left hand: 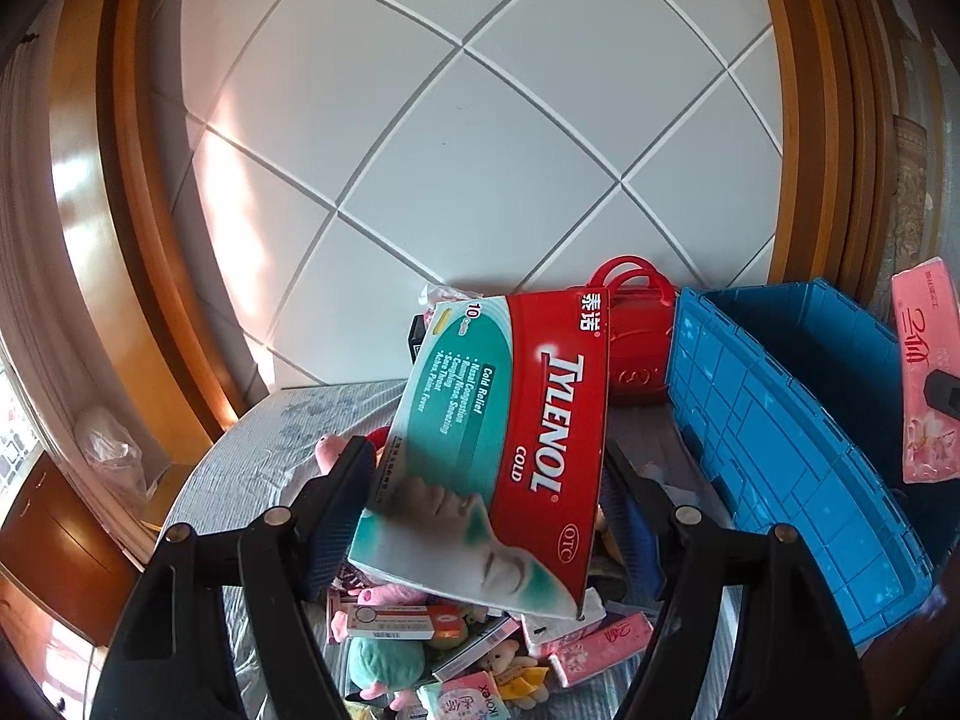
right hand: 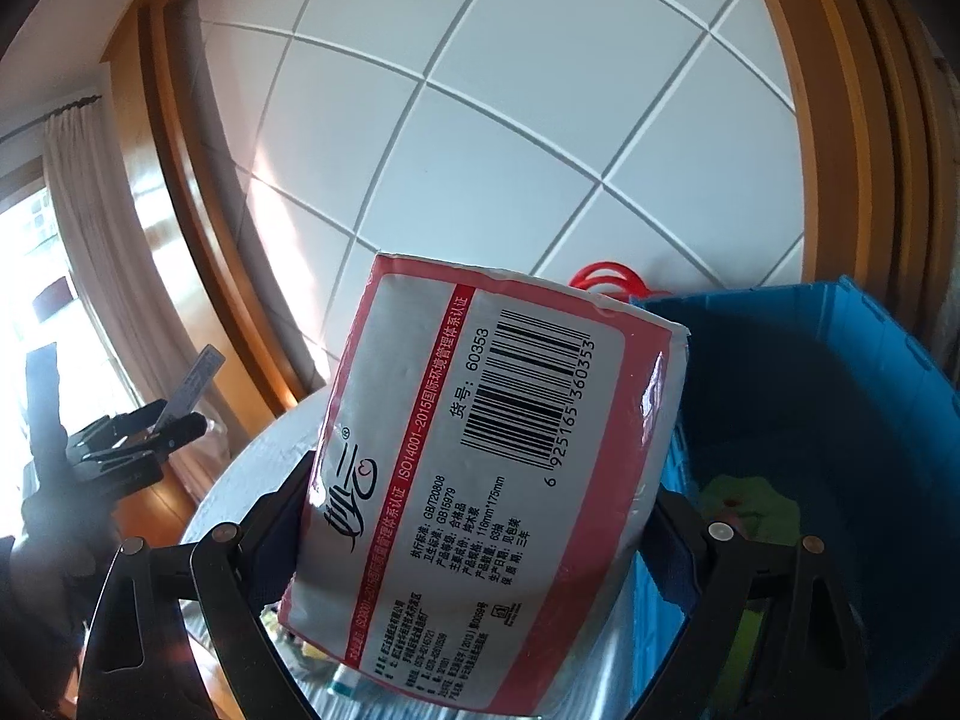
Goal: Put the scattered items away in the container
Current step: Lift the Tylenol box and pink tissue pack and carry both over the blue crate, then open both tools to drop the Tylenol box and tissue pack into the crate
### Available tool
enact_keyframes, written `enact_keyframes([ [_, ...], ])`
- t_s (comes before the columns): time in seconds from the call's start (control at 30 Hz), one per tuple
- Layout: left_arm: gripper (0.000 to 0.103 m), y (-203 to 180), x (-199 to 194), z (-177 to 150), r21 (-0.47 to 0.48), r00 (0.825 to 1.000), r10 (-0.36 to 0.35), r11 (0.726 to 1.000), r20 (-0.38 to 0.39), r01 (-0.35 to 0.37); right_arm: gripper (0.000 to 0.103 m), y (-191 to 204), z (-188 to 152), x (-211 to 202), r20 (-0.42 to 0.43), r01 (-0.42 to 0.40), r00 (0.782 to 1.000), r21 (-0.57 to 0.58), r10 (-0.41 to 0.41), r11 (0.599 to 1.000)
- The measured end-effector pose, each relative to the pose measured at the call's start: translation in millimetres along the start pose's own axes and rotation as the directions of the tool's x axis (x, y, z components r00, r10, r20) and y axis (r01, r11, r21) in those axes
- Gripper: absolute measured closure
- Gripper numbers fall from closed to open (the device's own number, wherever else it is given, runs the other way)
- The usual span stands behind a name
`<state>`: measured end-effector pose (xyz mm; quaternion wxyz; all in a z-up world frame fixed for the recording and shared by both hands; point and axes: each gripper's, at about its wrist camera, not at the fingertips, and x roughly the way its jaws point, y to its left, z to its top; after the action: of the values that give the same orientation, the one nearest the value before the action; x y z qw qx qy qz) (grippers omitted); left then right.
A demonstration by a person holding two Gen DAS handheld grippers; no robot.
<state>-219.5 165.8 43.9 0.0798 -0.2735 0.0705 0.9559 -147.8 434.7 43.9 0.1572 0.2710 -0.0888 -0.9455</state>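
Red-and-teal Tylenol box (left hand: pixel 498 450) and pink tissue pack (right hand: pixel 480 480) sit clamped in the left gripper (left hand: pixel 486 474) and right gripper (right hand: pixel 474 516), raised to clear the blue crate (left hand: pixel 780 420) rim.

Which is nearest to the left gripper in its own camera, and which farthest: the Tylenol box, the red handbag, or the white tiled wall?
1. Tylenol box: held between the left gripper fingers.
2. Red handbag: behind the box, beside the blue crate.
3. White tiled wall: background, farthest.

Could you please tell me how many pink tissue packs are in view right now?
3: one in the right gripper, two loose below the Tylenol box at and. More may be hidden.
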Motion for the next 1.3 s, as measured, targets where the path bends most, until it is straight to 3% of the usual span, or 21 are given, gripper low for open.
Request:
enact_keyframes([
  [0.23,0.030,-54,21,26,0.056,0.998,-0.068,0.996,-0.002,0.068,0.009,-57,10,-5,0.008,0.047,0.999,0.053,-0.048,0.997],
  [0.47,0.030,-107,40,55,0.122,0.985,-0.172,0.978,0.021,0.168,0.009,-101,20,-19,0.022,0.143,0.989,0.106,-0.146,0.984],
  [0.93,0.030,-221,83,100,0.239,0.945,-0.328,0.918,0.014,0.315,0.009,-176,20,-41,0.002,0.279,0.959,0.169,-0.283,0.945],
  [1.3,0.030,-306,117,130,0.279,0.896,-0.442,0.855,-0.053,0.438,0.009,-225,20,-54,-0.012,0.339,0.939,0.212,-0.344,0.917],
])
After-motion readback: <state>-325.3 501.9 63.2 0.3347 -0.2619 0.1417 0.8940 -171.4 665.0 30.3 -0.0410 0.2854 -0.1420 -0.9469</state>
